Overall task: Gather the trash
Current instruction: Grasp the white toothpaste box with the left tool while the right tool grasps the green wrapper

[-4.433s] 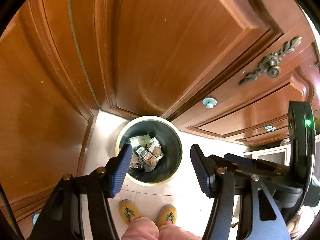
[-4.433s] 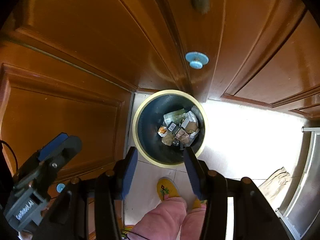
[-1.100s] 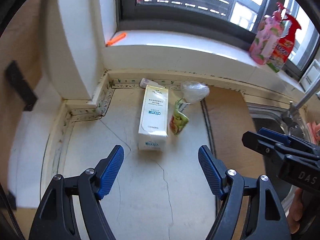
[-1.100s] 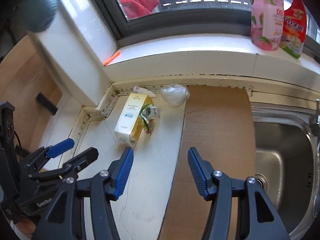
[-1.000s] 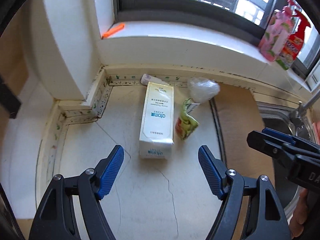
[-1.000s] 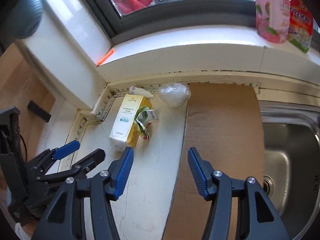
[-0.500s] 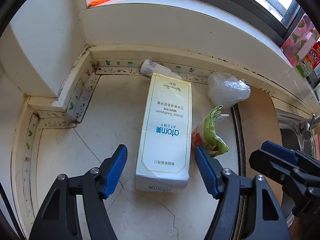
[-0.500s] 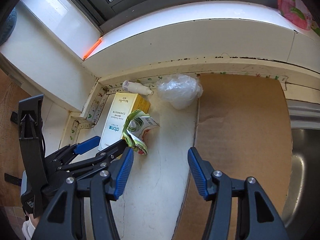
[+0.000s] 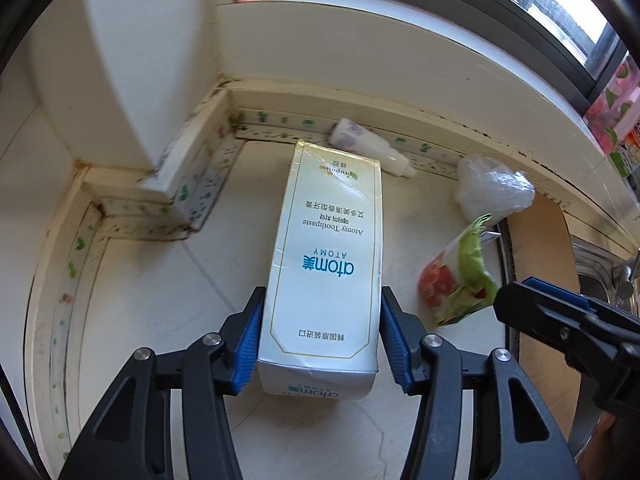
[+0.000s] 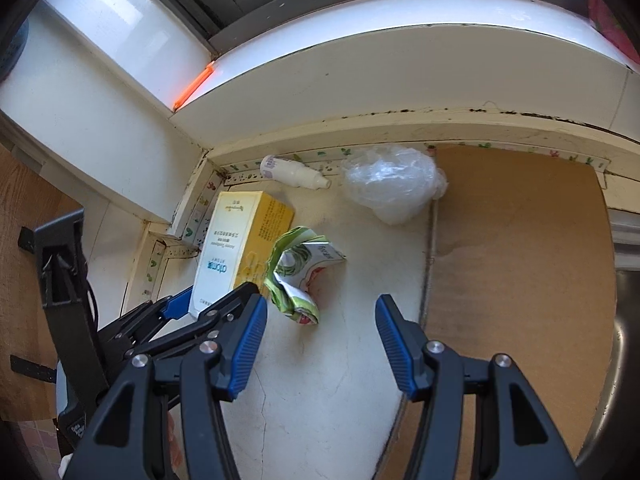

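Toothpaste box (image 9: 324,264) between left claw (image 9: 320,344) pads; right claw (image 10: 320,344) wide, empty.

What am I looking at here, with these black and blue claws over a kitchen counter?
No robot: a person holds two hand-held grippers, each with a fisheye camera looking along its fingers. In the left camera's picture, the left gripper has its blue pads against both sides of a white toothpaste box. In the right camera's picture, the right gripper is open, holding nothing. On the counter also lie a crumpled green wrapper, a clear plastic bag and a small white bottle.
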### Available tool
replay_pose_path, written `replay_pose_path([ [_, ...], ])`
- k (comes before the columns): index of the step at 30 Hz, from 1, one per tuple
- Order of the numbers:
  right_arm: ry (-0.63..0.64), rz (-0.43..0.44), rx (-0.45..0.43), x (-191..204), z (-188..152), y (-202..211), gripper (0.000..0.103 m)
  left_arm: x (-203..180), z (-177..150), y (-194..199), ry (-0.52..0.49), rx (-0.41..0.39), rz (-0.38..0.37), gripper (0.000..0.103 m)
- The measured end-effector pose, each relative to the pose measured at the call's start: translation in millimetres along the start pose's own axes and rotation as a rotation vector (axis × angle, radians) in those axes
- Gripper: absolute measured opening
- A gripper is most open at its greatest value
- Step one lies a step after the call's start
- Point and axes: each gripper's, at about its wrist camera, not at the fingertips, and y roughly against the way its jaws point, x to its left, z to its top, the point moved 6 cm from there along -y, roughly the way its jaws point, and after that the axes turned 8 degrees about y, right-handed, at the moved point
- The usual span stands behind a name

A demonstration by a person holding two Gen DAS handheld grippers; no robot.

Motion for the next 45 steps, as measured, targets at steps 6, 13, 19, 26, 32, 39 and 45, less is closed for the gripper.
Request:
replay_pose_path([
  [6, 0.022, -0.033, 0.014, 7.6, 5.0, -18.2, 0.057, 22.6, -7.6, 15.2, 0.065, -0.021, 0.021, 0.052],
  [13, 0.043, -0.067, 0.05, 8.9, 2.9, -36.5, 0.009, 32.4, -18.6, 33.5, 0.078, -0.041, 0.028, 0.052],
  [19, 0.081, -0.07, 0.023, 22.8, -14.5, -15.8, 0.007, 27.9, -27.9, 57.8, 0.072, -0.072, 0.012, 0.052],
  [26, 0.097, -0.057, -0.013, 40.6, -45.8, 27.8, 0.006, 18.6, -55.3, 103.3, 0.042, -0.106, -0.023, 0.052],
  [32, 0.101, -0.045, -0.053, 65.0, -84.8, 72.0, 0.006, 12.5, -97.6, 151.8, -0.004, -0.13, -0.056, 0.052],
  [39, 0.099, -0.035, -0.108, 99.1, -146.7, 124.1, 0.006, 9.4, -157.1, 213.6, -0.065, -0.168, -0.1, 0.052],
  [45, 0.103, -0.038, -0.149, 135.6, -206.8, 164.3, 0.006, 20.2, -210.9, 262.2, -0.099, -0.194, -0.122, 0.052],
])
